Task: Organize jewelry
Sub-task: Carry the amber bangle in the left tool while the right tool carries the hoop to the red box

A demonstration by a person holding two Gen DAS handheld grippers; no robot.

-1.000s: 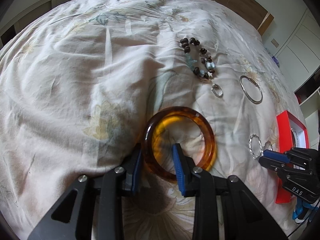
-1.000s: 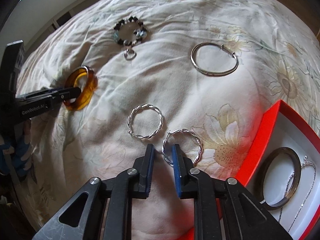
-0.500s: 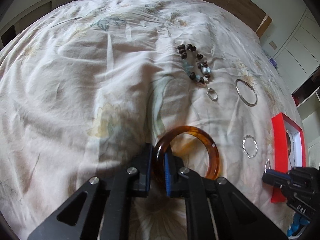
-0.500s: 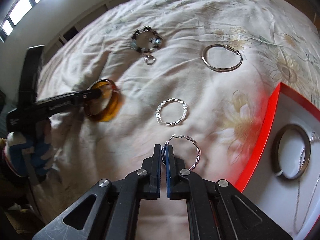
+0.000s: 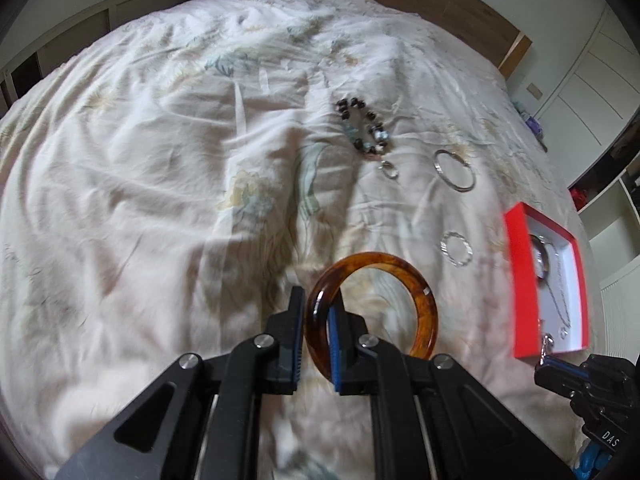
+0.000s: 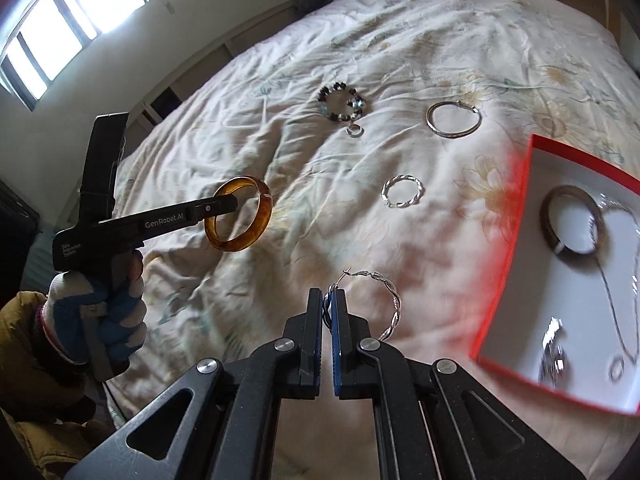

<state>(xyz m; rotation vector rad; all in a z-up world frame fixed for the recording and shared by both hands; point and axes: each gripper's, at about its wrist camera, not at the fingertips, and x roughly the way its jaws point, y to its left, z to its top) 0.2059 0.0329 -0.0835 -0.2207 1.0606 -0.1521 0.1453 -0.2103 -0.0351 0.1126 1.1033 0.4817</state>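
Observation:
My left gripper point(image 5: 316, 308) is shut on the rim of an amber bangle point(image 5: 424, 300), held up off the bedspread; the right wrist view shows that bangle point(image 6: 240, 216) hanging from the left gripper point(image 6: 224, 204). A twisted silver hoop earring point(image 6: 390, 304) is pinched at its clasp end by my right gripper point(image 6: 328, 300), which is shut and lifted above the bed. The red box point(image 6: 520, 240) with a white lining lies to the right, holding a dark bangle point(image 6: 572, 222) and a thin chain point(image 6: 620, 320). In the left wrist view the box point(image 5: 520, 280) sits at the right.
On the floral bedspread point(image 6: 280, 140) lie a beaded bracelet point(image 6: 342, 102), a small silver ring point(image 6: 355, 131), a plain silver bangle point(image 6: 454, 118) and a second twisted hoop point(image 6: 401, 191). A gloved hand point(image 6: 96, 312) holds the left gripper. Cupboards point(image 5: 580, 80) stand beyond the bed.
Both grippers closed, the left on the amber bangle and the right on the twisted hoop, then both rose off the bedspread with their pieces. The right one swung toward the red box.

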